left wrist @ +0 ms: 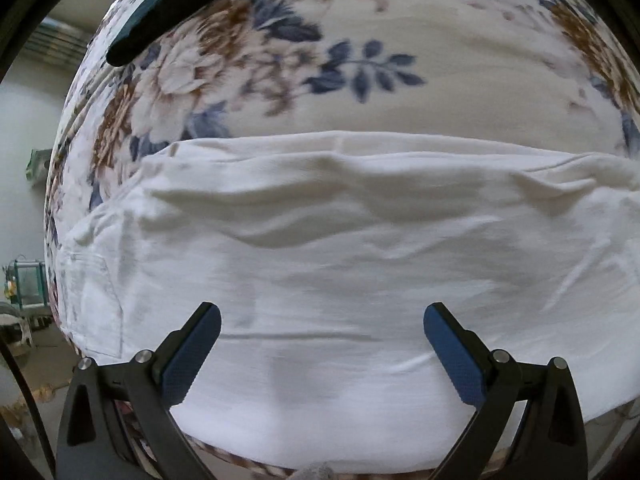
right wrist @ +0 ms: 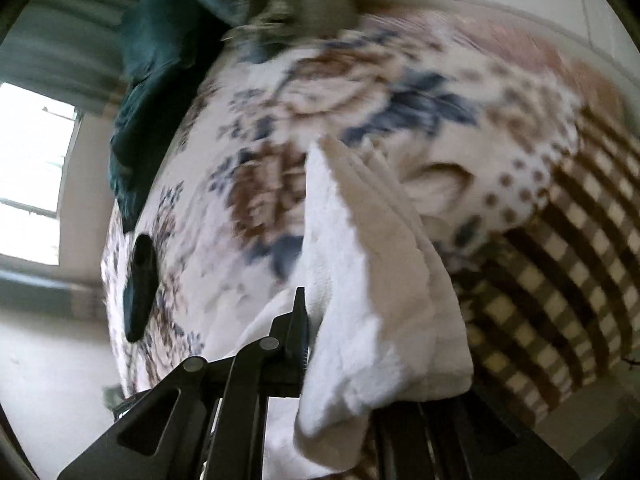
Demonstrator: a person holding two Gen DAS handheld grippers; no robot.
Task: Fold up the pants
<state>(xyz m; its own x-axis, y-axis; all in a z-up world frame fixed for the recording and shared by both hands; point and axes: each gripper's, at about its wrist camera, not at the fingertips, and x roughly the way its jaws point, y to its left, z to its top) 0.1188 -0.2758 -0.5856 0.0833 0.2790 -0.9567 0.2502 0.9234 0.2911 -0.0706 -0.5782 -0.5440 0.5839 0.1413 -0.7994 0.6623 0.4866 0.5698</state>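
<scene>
Across the floral bedspread (left wrist: pixel 400 12) the white pants (left wrist: pixel 320 248) lie flat; your left gripper (left wrist: pixel 322 322) hangs released above them. Your right gripper (right wrist: pixel 316 332) clenches a lifted pants fold (right wrist: pixel 368 300), seen only in its blurred view. Swing quickly and the bunched layers may slip or land crooked.

Home bedroom: bed with floral bedspread (left wrist: pixel 360 40), checkered blanket (right wrist: pixel 560 300), window (right wrist: pixel 32 168), dark green pillow (right wrist: pixel 152 80).
</scene>
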